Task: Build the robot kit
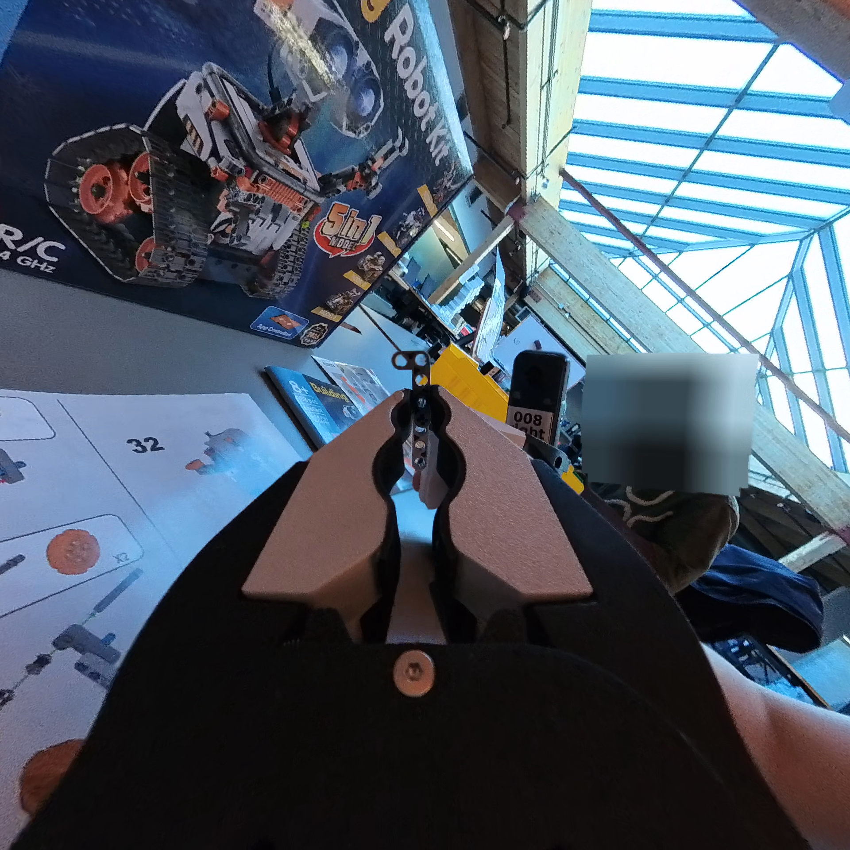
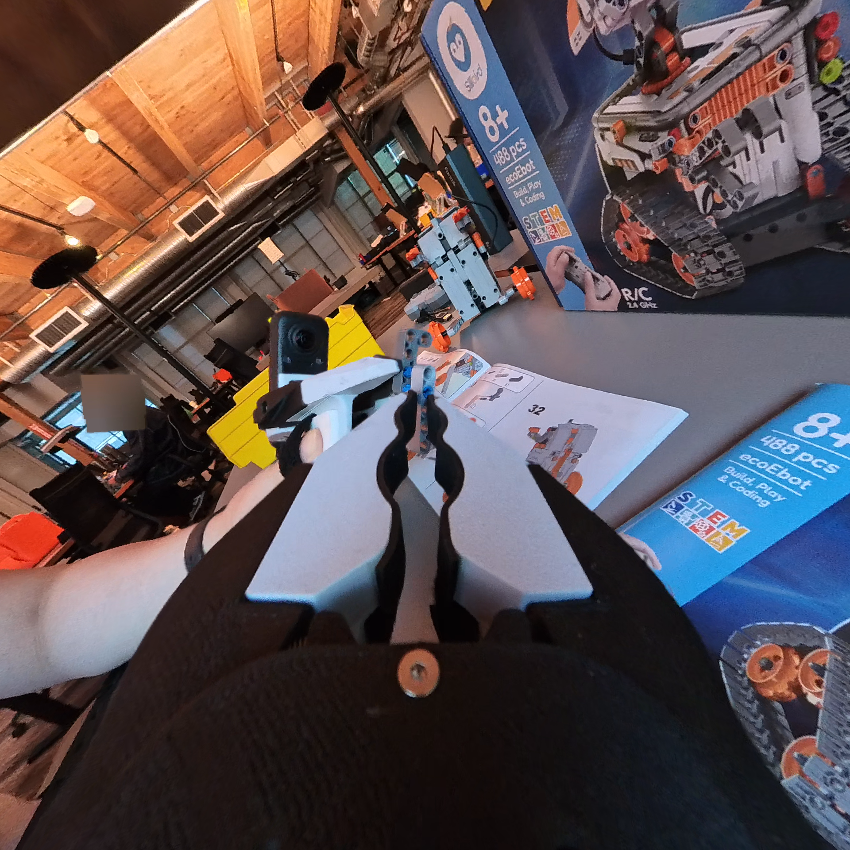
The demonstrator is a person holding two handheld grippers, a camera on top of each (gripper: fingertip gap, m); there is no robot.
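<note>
My left gripper [image 1: 419, 396] is shut on a thin dark grey beam with holes [image 1: 416, 368], which stands out past the fingertips and bends at its top. My right gripper [image 2: 419, 400] is shut on a grey beam assembly with blue pins [image 2: 414, 342] and a short white beam [image 2: 424, 375], held above the grey table [image 2: 644, 358]. In the right wrist view the left gripper's pale fingers [image 2: 354, 379] reach in from the left and meet this same assembly. The right gripper's camera [image 1: 538, 391] shows just behind the beam in the left wrist view.
A big blue robot kit box [image 2: 690, 161] stands at the back; a second box [image 2: 759, 506] lies flat at right. An open instruction booklet [image 2: 552, 414] lies under the grippers. A part-built grey model [image 2: 460, 267], orange wheels [image 2: 522, 280] and a yellow bin [image 2: 294, 404] sit behind. The grippers are tip to tip, or close to it.
</note>
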